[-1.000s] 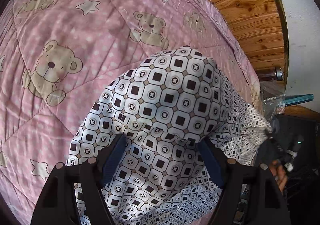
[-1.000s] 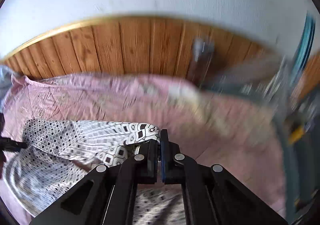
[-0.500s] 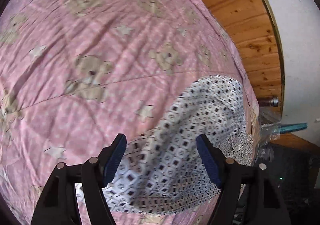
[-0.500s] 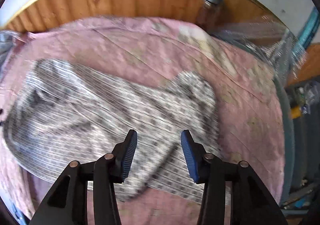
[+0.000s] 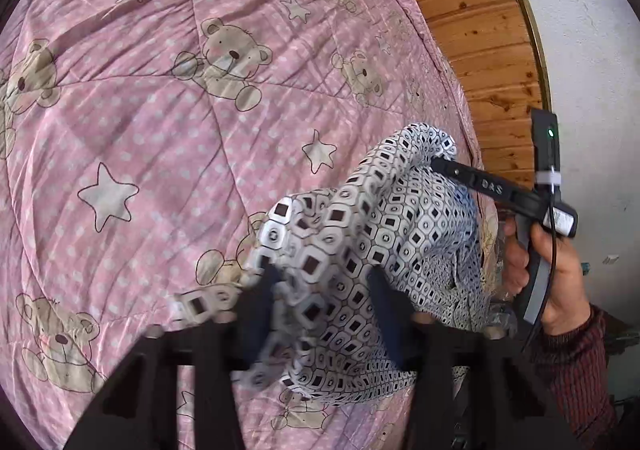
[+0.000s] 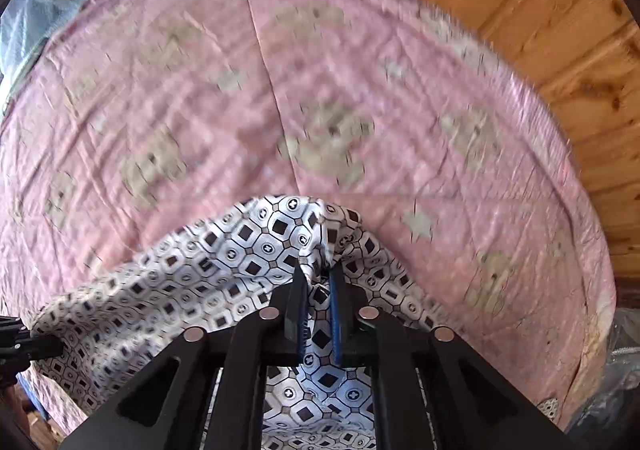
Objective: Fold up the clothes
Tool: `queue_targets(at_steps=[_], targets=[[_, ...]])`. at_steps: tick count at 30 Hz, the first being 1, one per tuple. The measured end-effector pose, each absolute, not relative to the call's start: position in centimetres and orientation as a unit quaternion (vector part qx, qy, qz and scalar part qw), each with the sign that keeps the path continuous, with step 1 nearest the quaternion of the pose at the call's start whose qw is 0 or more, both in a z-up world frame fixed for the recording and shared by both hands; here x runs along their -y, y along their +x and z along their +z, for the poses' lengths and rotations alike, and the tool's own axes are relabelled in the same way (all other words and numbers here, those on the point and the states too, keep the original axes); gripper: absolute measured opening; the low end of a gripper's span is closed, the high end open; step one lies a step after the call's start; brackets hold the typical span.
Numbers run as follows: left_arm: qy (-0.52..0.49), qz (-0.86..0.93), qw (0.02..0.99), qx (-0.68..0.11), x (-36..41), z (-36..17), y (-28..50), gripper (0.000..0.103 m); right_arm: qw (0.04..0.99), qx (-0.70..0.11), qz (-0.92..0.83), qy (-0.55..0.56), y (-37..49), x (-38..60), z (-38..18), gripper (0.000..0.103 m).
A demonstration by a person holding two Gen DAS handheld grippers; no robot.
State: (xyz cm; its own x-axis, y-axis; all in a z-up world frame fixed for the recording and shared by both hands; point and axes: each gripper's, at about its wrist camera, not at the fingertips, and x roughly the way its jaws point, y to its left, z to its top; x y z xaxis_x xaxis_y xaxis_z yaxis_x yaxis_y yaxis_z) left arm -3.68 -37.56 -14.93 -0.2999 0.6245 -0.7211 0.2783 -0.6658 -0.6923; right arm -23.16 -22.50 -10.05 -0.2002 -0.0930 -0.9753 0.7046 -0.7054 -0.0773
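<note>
Right wrist view is showing the right gripper (image 6: 318,282) with its two blue-padded fingers (image 6: 296,310) drawn nearly together and pinching a raised fold of the patterned garment (image 6: 256,242), a white cloth printed with black squares and rings. From that pinch the cloth is draping down and to the left, spreading over the near part of the pink quilt (image 6: 280,90), which is printed with teddy bears and stars and is looking smeared by motion. Beyond the quilt a wooden plank wall (image 6: 540,10) is running along the top right. In the left wrist view, the left gripper (image 5: 320,290) is sitting with its dark fingers (image 5: 260,298) set apart, blurred, and the garment (image 5: 400,218) is bunching up between and over them; whether they are actually gripping the cloth I cannot tell. The garment is rising from there to a peak at the upper right, where the right gripper (image 5: 438,163) is clamping its top edge. A hand (image 5: 552,270) in a dark red knitted sleeve (image 5: 576,362) is holding that gripper's handle at the right edge. The quilt (image 5: 160,110) is filling the rest of the view, with the plank wall (image 5: 472,30) and a white wall (image 5: 592,50) behind it.
</note>
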Motion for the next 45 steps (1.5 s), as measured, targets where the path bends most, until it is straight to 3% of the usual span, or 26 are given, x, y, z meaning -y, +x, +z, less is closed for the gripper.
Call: queue_targets(at_steps=[4, 6, 8, 10, 12, 13, 15, 18, 23, 27, 30, 31, 33, 34, 35, 36, 37, 40, 43, 45], targets=[[-0.484, 0.766, 0.155, 0.394, 42.5, -7.6, -2.8, 0.005, 0.343, -0.143, -0.810, 0.455, -19.7, 20.0, 4.5, 0.003], [-0.447, 0.792, 0.201, 0.365, 43.4, -3.0, -0.9, 0.005, 0.342, -0.118, -0.825, 0.435, -18.1, 16.7, 7.6, 0.004], [-0.431, 0.799, 0.258, 0.331, 43.1, 0.5, 1.2, 0.006, 0.310, -0.126, -0.821, 0.463, -17.0, 14.6, 4.4, 0.011], [-0.481, 0.764, 0.291, 0.315, 40.0, -2.0, 2.6, 0.006, 0.264, -0.164, -0.790, 0.528, -16.6, 13.1, -2.8, 0.021], [-0.545, 0.731, 0.286, 0.293, 36.8, -6.9, 3.5, 0.016, 0.205, -0.204, -0.743, 0.604, -16.8, 11.5, -10.2, 0.021], [-0.575, 0.718, 0.273, 0.281, 35.6, -9.4, 3.9, 0.025, 0.194, -0.196, -0.739, 0.614, -16.4, 10.6, -10.9, 0.021], [-0.602, 0.715, 0.239, 0.265, 35.1, -11.7, 4.5, 0.028, 0.191, -0.172, -0.752, 0.607, -15.6, 9.6, -9.6, 0.024], [-0.578, 0.724, 0.229, 0.299, 37.1, -10.8, 5.9, 0.038, 0.203, -0.149, -0.789, 0.561, -14.5, 9.9, -4.8, 0.038], [-0.538, 0.748, 0.178, 0.344, 41.0, -10.1, 5.3, 0.071, 0.287, -0.143, -0.791, 0.522, -16.0, 17.3, -2.1, 0.061], [-0.575, 0.726, 0.158, 0.343, 39.2, -13.8, 3.3, 0.074, 0.324, -0.149, -0.722, 0.593, -19.2, 24.3, -8.1, 0.061], [-0.597, 0.724, 0.170, 0.300, 36.5, -15.6, 3.1, 0.074, 0.336, -0.177, -0.684, 0.622, -19.6, 28.6, -12.2, 0.061], [-0.599, 0.729, 0.165, 0.286, 36.0, -15.8, 3.3, 0.074, 0.333, -0.193, -0.678, 0.626, -19.6, 29.3, -13.4, 0.057], [-0.590, 0.742, 0.158, 0.277, 35.7, -15.9, 3.7, 0.074, 0.311, -0.224, -0.675, 0.631, -20.0, 30.4, -15.5, 0.018], [-0.586, 0.748, 0.154, 0.273, 35.5, -15.9, 3.9, 0.071, 0.303, -0.228, -0.679, 0.629, -20.4, 30.7, -15.6, 0.010], [-0.584, 0.752, 0.151, 0.266, 35.4, -15.9, 4.0, 0.043, 0.308, -0.224, -0.687, 0.619, -20.5, 31.1, -14.8, 0.008], [-0.580, 0.756, 0.149, 0.264, 36.0, -15.5, 4.2, 0.023, 0.322, -0.219, -0.697, 0.603, -20.3, 32.0, -13.1, 0.007], [-0.568, 0.763, 0.145, 0.272, 37.1, -14.6, 4.4, 0.013, 0.338, -0.213, -0.706, 0.585, -20.1, 32.9, -11.2, 0.007], [-0.526, 0.787, 0.126, 0.296, 41.1, -11.5, 5.2, 0.010, 0.400, -0.170, -0.733, 0.524, -18.9, 37.4, -4.1, 0.007], [-0.468, 0.815, 0.045, 0.338, 49.1, -8.1, 6.2, 0.010, 0.448, -0.107, -0.745, 0.482, -18.0, 42.9, 0.5, 0.007], [-0.444, 0.824, -0.013, 0.352, 53.8, -7.5, 6.2, 0.010, 0.445, -0.083, -0.759, 0.468, -17.4, 46.3, 0.7, 0.015]])
